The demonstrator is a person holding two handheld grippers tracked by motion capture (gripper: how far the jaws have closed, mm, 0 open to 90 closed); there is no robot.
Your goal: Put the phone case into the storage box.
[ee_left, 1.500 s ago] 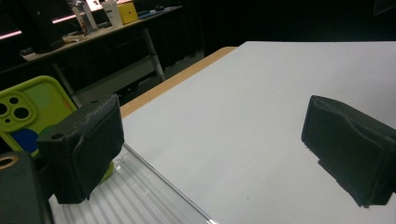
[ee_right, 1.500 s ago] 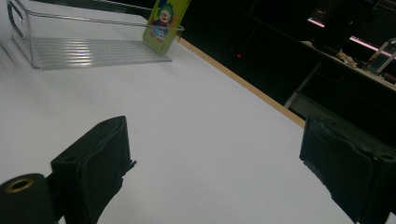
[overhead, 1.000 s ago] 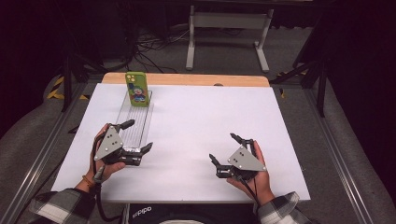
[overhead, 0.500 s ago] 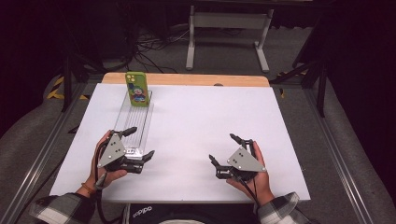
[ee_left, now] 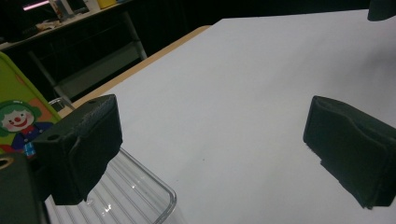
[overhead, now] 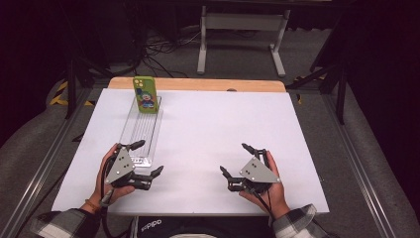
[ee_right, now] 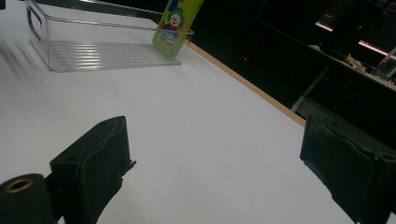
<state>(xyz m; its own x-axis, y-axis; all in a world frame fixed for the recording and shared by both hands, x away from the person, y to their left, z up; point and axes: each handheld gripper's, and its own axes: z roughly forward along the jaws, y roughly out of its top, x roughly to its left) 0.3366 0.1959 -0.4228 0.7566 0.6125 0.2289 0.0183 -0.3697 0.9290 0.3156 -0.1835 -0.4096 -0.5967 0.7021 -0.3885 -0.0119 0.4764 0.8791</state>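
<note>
I have my left tool (overhead: 146,158) wide open at the near end of the clear plastic tray (overhead: 141,130), one jaw over its near rim, the other over bare bench (overhead: 213,124). The tray runs away from me along the bench's left side, and a green phone case (overhead: 145,94) with a clown picture stands upright at its far end. My right tool (overhead: 236,161) is also wide open, gripping nothing, low over the white surface well apart from the tray.
</note>
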